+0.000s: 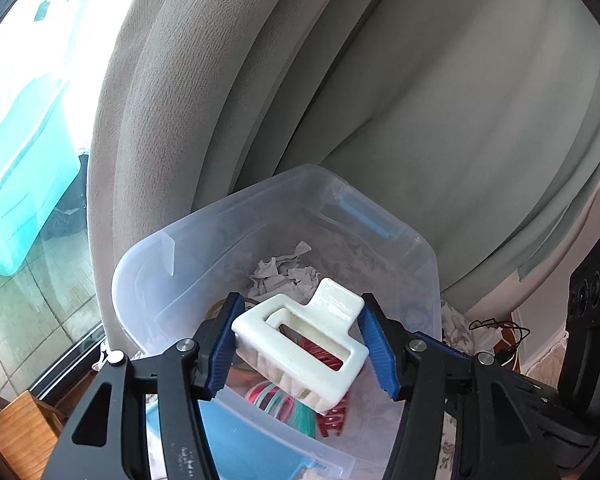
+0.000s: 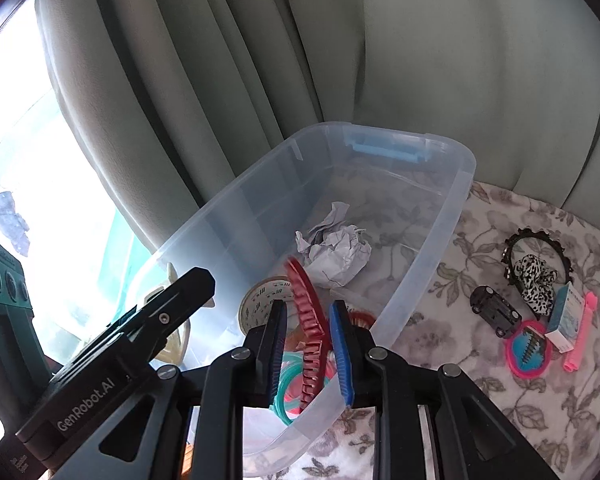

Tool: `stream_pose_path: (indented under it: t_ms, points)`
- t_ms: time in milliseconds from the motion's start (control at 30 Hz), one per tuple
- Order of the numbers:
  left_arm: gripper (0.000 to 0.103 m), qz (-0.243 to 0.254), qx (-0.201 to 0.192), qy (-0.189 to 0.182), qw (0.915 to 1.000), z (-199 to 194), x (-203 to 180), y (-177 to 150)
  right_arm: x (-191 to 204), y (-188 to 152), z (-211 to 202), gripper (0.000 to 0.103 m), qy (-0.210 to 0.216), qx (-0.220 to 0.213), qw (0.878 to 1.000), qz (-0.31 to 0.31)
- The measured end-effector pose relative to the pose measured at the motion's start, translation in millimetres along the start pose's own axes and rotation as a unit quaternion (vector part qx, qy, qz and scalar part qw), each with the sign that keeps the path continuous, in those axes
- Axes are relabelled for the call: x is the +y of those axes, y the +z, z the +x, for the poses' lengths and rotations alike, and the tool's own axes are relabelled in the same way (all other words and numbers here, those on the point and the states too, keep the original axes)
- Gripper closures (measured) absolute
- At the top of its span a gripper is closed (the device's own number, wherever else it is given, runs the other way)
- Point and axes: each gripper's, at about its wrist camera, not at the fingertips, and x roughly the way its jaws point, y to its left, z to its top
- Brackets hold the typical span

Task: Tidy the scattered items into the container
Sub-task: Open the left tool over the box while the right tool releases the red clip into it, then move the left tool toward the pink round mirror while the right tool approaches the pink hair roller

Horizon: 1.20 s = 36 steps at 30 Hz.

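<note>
A clear plastic bin [image 1: 140, 264] [image 2: 432, 248] stands on a flowered cloth. My left gripper [image 1: 304, 348] is shut on a white claw hair clip [image 1: 300, 344] and holds it above the bin's near end. My right gripper [image 2: 308, 344] is shut on a red hair clip [image 2: 308, 320] over the bin's near corner. Inside the bin lie crumpled paper [image 2: 336, 248] [image 1: 284, 276], a tape roll [image 2: 260, 300] and teal and pink rings [image 2: 288, 384] [image 1: 276, 400]. The left gripper's body [image 2: 112, 352] shows in the right wrist view.
On the cloth right of the bin lie a black toy car [image 2: 496, 310], a black headband [image 2: 536, 256] with a spotted scrunchie [image 2: 536, 280], a pink mirror [image 2: 530, 350], a small box [image 2: 566, 316] and a pink stick [image 2: 580, 332]. Grey curtains [image 2: 260, 60] hang behind. A window is at left.
</note>
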Motion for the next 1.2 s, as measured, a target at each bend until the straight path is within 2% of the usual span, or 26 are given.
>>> stream_pose_path:
  t_ms: [533,667,867,1200]
  points:
    - [0.041,0.014,0.003,0.012,0.9998,-6,-3,-3,-3,-2,-2,0.078,0.009,-0.002,1.0,0.008]
    - [0.041,0.016,0.014,0.017,0.9996,8,-6,-4,-4,-5,-8,0.078,0.014,-0.006,1.0,0.012]
    - [0.041,0.013,0.02,0.005,0.9997,5,-17,-8,-9,-13,-27,0.074,0.016,-0.019,0.999,0.022]
    - [0.041,0.056,0.01,-0.011,0.9983,-20,-58,-14,-28,-29,-81,0.07,0.011,-0.059,0.997,0.049]
